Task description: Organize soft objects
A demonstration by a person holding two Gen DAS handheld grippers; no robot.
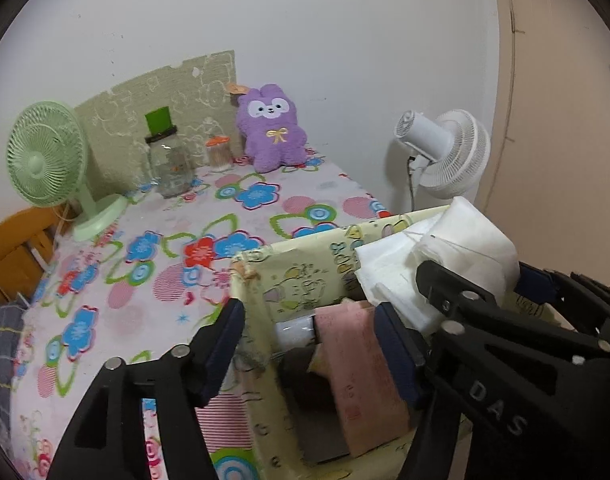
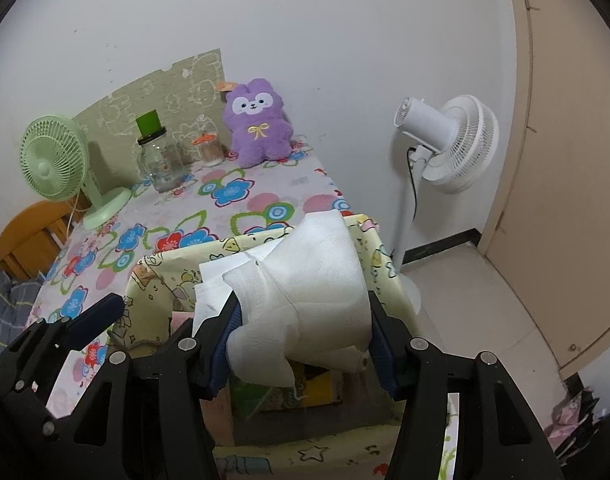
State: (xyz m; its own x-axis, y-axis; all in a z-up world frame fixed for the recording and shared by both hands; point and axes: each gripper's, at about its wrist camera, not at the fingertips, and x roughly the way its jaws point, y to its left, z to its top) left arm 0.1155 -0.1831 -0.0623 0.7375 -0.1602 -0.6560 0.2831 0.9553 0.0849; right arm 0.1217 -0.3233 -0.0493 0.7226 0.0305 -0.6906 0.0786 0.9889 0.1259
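A yellow cartoon-print fabric box (image 1: 301,264) stands at the near right edge of the floral-covered table (image 1: 145,240). A folded pink cloth (image 1: 357,360) lies inside it with other folded items. My left gripper (image 1: 311,320) is open, its jaws straddling the box's left wall, one finger outside and one beside the pink cloth. My right gripper (image 2: 305,320) is shut on a white bundle of soft tissue paper (image 2: 313,280), held just above the box (image 2: 165,272). A purple plush bunny (image 1: 271,128) sits upright against the far wall.
A green desk fan (image 1: 45,156), a glass jar with a green lid (image 1: 171,160) and an orange-lidded swab tub (image 1: 219,154) stand at the table's back. A white standing fan (image 2: 449,140) is beside the table, a door (image 2: 565,160) right, an orange chair (image 1: 13,248) left.
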